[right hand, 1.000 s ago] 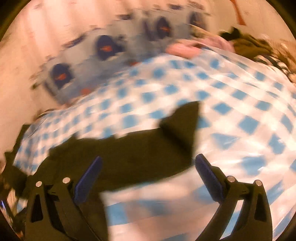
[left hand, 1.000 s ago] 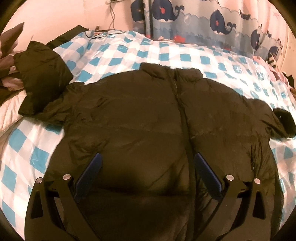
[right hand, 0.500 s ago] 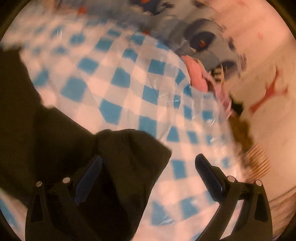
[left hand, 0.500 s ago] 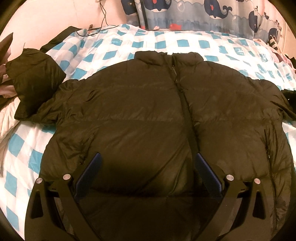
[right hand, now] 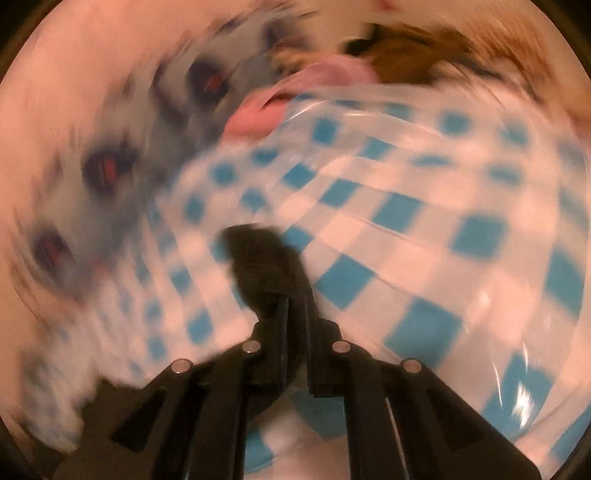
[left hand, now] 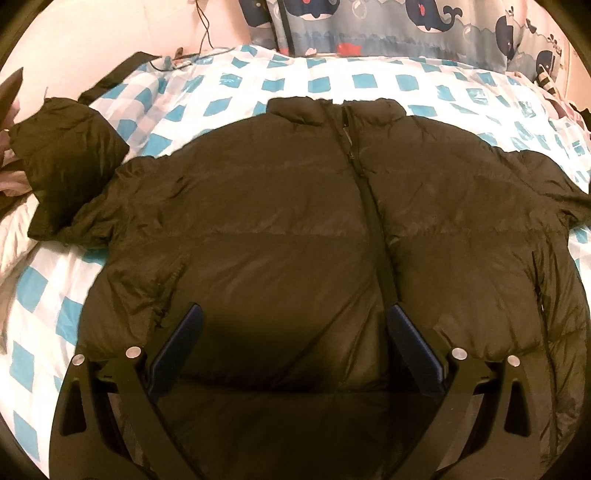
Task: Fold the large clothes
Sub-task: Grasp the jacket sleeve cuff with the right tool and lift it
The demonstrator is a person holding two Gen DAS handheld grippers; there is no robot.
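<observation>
A dark puffer jacket (left hand: 295, 229) is lying zipped and spread flat across the blue-checked bed (left hand: 369, 81), its left sleeve (left hand: 66, 158) bending up toward the wall. The left tool (left hand: 295, 332) is hovering released above the hem, while the right tool (right hand: 295, 306) is pinching the right cuff (right hand: 258, 254) in a blurred view.

a dark puffer jacket (left hand: 295, 221) lies front up and zipped on the blue-and-white checked bedspread (left hand: 369, 79), collar toward a whale-print curtain (left hand: 424, 26). the left gripper (left hand: 295, 332) hovers over its lower front, jaws spread wide. one sleeve (left hand: 62, 166) lies folded at far left.
</observation>
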